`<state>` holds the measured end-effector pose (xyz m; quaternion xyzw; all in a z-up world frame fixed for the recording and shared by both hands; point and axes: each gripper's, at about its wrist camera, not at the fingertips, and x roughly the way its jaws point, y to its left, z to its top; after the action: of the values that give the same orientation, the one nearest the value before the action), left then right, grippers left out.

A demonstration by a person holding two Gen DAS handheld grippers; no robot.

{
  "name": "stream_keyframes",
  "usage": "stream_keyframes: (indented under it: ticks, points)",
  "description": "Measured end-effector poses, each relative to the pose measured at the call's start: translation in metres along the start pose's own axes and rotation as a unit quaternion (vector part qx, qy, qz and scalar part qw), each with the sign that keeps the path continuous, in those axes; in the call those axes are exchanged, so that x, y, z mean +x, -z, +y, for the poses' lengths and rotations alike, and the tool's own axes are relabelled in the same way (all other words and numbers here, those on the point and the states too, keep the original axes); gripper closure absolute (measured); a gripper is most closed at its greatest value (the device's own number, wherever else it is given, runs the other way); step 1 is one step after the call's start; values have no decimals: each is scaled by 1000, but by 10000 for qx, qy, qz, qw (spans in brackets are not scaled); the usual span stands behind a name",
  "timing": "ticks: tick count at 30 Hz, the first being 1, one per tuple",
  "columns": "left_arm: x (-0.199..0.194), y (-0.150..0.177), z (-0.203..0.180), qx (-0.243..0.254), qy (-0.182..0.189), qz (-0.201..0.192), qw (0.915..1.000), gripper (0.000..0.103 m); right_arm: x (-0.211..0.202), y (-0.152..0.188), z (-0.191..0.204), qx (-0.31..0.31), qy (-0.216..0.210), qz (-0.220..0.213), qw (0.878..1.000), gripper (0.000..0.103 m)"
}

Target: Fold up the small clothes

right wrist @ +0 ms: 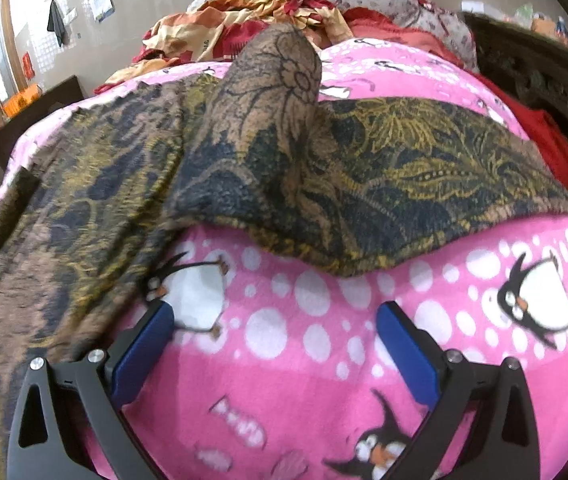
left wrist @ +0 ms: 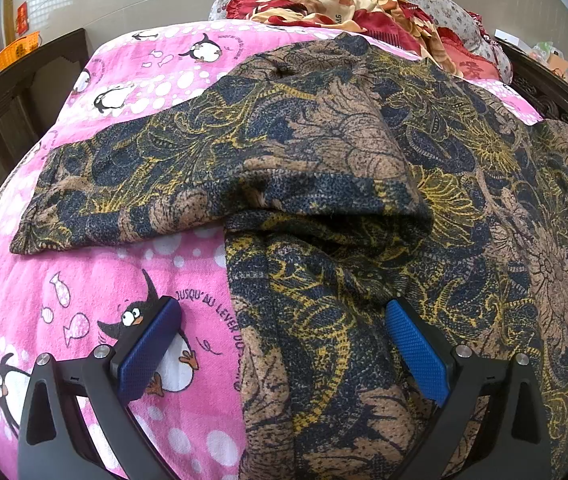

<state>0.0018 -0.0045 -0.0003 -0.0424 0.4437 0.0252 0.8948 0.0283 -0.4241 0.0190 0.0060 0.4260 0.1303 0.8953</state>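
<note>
A brown, navy and yellow floral-print garment lies spread on a pink penguin blanket. One sleeve stretches left and another part is folded over the middle. My left gripper is open and empty, low over the garment's left edge: its left finger is over the blanket, its right finger over the cloth. In the right wrist view the same garment lies ahead with a sleeve reaching right and a raised fold at the back. My right gripper is open and empty over the bare pink blanket, just short of the garment's hem.
A heap of red and cream bedding and a floral pillow lies at the far end of the bed. Dark wooden bed frames run along the left and the right. An orange basket stands at the far left.
</note>
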Motion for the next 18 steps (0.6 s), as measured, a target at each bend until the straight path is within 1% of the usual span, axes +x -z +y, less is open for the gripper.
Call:
stream_keyframes:
  ticks: [1,2,6,10,11,13,15,16,18]
  points:
    - [0,0,0,1,-1,-2,10000,16,0,0,0,104,-20,48,9999,0]
    - [0,0,0,1,-2,-2,10000,16,3,-1,2,93,63,156,9998,0]
    - [0,0,0,1,-1,3,10000,16,9,-2,16,-160,447,246,9986,0]
    - [0,0,0,0,0,-1,10000,16,3,-1,14,80,377,464,9982,0]
    - [0,0,0,2,-1,0,10000,16,-3,2,14,159,340,529,9979,0]
    - [0,0,0,-3,5,-2,10000,16,-19,11,16,327,412,634,9966,0]
    - [0,0,0,2,-2,-1,10000,16,-45,25,21,605,416,582,9956,0]
    - [0,0,0,1,-2,1,10000,16,-62,35,25,847,293,481,9948,0]
    - [0,0,0,-7,12,-2,10000,16,-81,45,34,1219,-9,252,9922,0]
